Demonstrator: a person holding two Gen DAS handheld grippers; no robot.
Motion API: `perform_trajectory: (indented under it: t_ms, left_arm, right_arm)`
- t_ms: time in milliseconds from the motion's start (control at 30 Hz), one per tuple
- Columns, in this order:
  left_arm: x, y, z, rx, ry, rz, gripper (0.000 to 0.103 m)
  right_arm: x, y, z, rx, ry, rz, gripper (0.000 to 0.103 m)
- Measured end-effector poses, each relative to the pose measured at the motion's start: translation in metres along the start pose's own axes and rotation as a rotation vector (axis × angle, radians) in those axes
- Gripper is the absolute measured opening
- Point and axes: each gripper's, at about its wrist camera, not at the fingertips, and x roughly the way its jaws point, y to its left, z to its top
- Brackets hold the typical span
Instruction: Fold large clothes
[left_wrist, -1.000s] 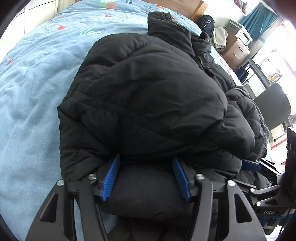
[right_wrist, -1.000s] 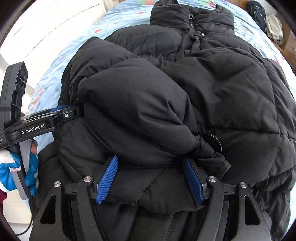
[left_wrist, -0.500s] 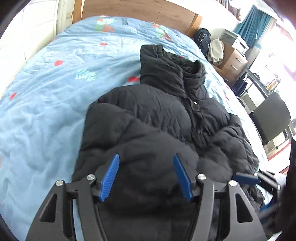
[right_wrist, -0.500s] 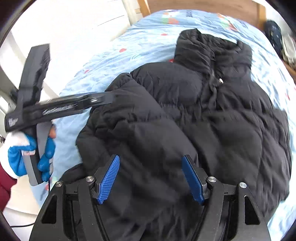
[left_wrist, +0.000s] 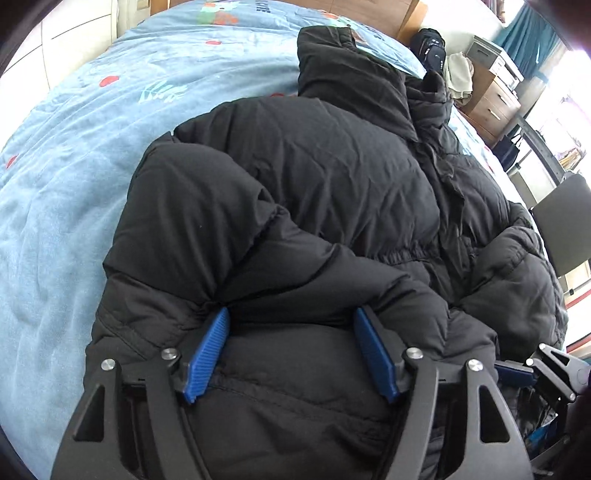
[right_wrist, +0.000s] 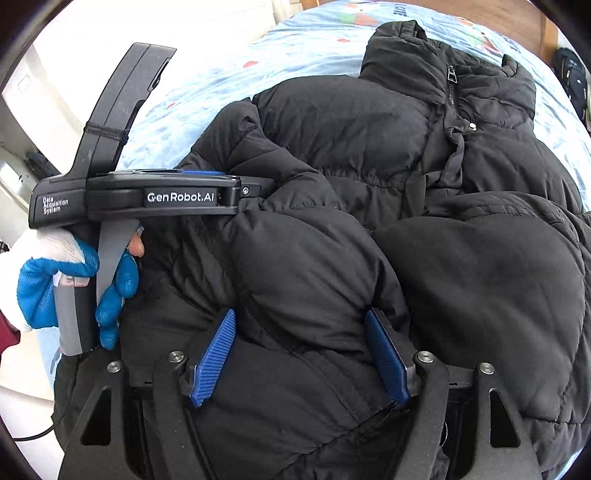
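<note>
A black padded jacket (left_wrist: 332, 177) lies on a bed with a light blue patterned cover (left_wrist: 66, 177). The collar points toward the wooden headboard (left_wrist: 369, 7). The zip and a snap button run down the front. Both sleeves are laid across the body, and the hem is bunched up nearest the cameras.

The left gripper (left_wrist: 291, 347) points steeply down at the hem area. Its jaws are opening. Bulging jacket fabric fills the space between the blue pads (left_wrist: 208, 350); whether the pads press on the fabric cannot be told.

The right gripper (right_wrist: 303, 354) also points steeply down, beside the left one. Its jaws stand wide. A thick fold of the sleeve sits between its blue pads (right_wrist: 214, 358); whether it is gripped cannot be told.

In the right wrist view, the left gripper's body appears side-on at the left edge, with its tip on the jacket. A hand (right_wrist: 59, 280) in a blue and white glove holds its handle.

A wooden drawer unit (left_wrist: 491, 103) and a dark chair (left_wrist: 565, 221) stand beyond the far side of the bed.
</note>
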Motion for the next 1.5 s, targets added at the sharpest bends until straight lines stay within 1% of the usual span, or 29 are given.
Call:
perform_trajectory:
  t_ms: [67,133,200,233,333,367,433,467,500,600,667,700,767,833,867,933,967,1033,1100,1167,1200,1233,1267,1300,1333,1367,1433,1467,1500]
  left_arm:
    - [-0.010,0.002,0.002,-0.033,-0.006,-0.017,0.069]
    - [-0.027,0.003,0.006,-0.066,-0.031,-0.044,0.069]
    - [-0.048,0.000,0.015,-0.061,-0.092,-0.046,0.069]
    - [-0.056,-0.001,0.022,-0.058,-0.114,-0.050,0.069]
    - [-0.066,-0.004,0.055,-0.054,-0.159,-0.076,0.071]
    - [-0.066,-0.007,0.074,-0.055,-0.174,-0.103,0.071]
    - [-0.060,-0.011,0.105,-0.054,-0.177,-0.154,0.071]
    - [-0.052,-0.014,0.127,-0.054,-0.184,-0.180,0.071]
    - [-0.045,-0.016,0.142,-0.056,-0.186,-0.191,0.072]
    - [-0.007,-0.016,0.192,-0.102,-0.154,-0.230,0.072]
    - [0.021,-0.014,0.223,-0.150,-0.142,-0.240,0.072]
    - [0.031,-0.012,0.233,-0.168,-0.144,-0.238,0.072]
    - [0.058,-0.004,0.254,-0.235,-0.137,-0.251,0.072]
    - [0.081,0.001,0.266,-0.287,-0.121,-0.256,0.072]
    - [0.090,0.001,0.269,-0.297,-0.118,-0.263,0.072]
    - [0.105,0.002,0.273,-0.302,-0.107,-0.277,0.072]
    - [0.114,0.003,0.274,-0.299,-0.091,-0.271,0.072]
    - [0.129,0.003,0.275,-0.301,-0.076,-0.231,0.072]
    - [0.140,0.001,0.275,-0.302,-0.060,-0.211,0.072]
    - [0.153,-0.002,0.274,-0.298,-0.029,-0.157,0.072]
    - [0.157,-0.003,0.274,-0.299,-0.019,-0.149,0.070]
    - [0.158,-0.004,0.272,-0.298,-0.020,-0.148,0.053]
    - [0.160,-0.006,0.273,-0.285,-0.014,-0.153,0.042]
    - [0.162,-0.009,0.273,-0.271,0.000,-0.145,0.027]
    - [0.161,-0.013,0.273,-0.249,0.005,-0.127,0.020]
    - [0.158,-0.015,0.272,-0.234,0.003,-0.124,0.016]
    - [0.150,-0.021,0.271,-0.199,-0.005,-0.120,0.011]
    - [0.141,-0.024,0.268,-0.189,-0.012,-0.122,0.010]
    - [0.135,-0.025,0.265,-0.190,-0.019,-0.129,0.010]
  right_arm:
    - [-0.006,0.001,0.002,-0.010,0.009,0.014,0.072]
    - [-0.018,-0.003,0.001,-0.014,0.025,0.043,0.071]
    - [-0.038,-0.016,0.006,0.001,0.018,0.096,0.071]
    - [-0.047,-0.023,0.009,0.007,0.004,0.105,0.071]
    - [-0.077,-0.064,0.030,0.050,-0.062,0.102,0.071]
    - [-0.085,-0.084,0.041,0.080,-0.087,0.089,0.071]
    - [-0.094,-0.128,0.066,0.144,-0.131,0.063,0.072]
    - [-0.095,-0.144,0.076,0.165,-0.148,0.045,0.073]
    - [-0.095,-0.165,0.089,0.191,-0.171,0.018,0.073]
    - [-0.081,-0.223,0.127,0.290,-0.228,-0.023,0.074]
    - [-0.072,-0.254,0.148,0.372,-0.263,-0.015,0.076]
    - [-0.068,-0.267,0.156,0.408,-0.283,-0.015,0.078]
    - [-0.051,-0.290,0.174,0.474,-0.316,0.001,0.081]
    - [-0.032,-0.310,0.187,0.552,-0.330,0.042,0.083]
    - [-0.025,-0.315,0.191,0.575,-0.338,0.049,0.084]
    - [-0.009,-0.325,0.203,0.602,-0.352,0.071,0.086]
    - [-0.002,-0.327,0.207,0.605,-0.352,0.069,0.087]
    - [0.010,-0.330,0.218,0.597,-0.347,0.043,0.087]
    - [0.022,-0.334,0.230,0.593,-0.343,0.014,0.088]
    - [0.028,-0.336,0.236,0.594,-0.337,-0.015,0.088]
    - [0.032,-0.336,0.239,0.590,-0.329,-0.038,0.088]
    - [0.035,-0.334,0.240,0.586,-0.316,-0.062,0.088]
    - [0.039,-0.332,0.241,0.585,-0.301,-0.075,0.082]
    - [0.044,-0.330,0.244,0.578,-0.284,-0.070,0.071]
    - [0.044,-0.327,0.244,0.566,-0.273,-0.072,0.047]
    - [0.047,-0.323,0.248,0.542,-0.256,-0.081,0.031]
    - [0.041,-0.312,0.251,0.491,-0.249,-0.089,0.018]
    - [0.037,-0.309,0.252,0.474,-0.249,-0.091,0.014]
    - [0.031,-0.305,0.252,0.456,-0.253,-0.092,0.013]
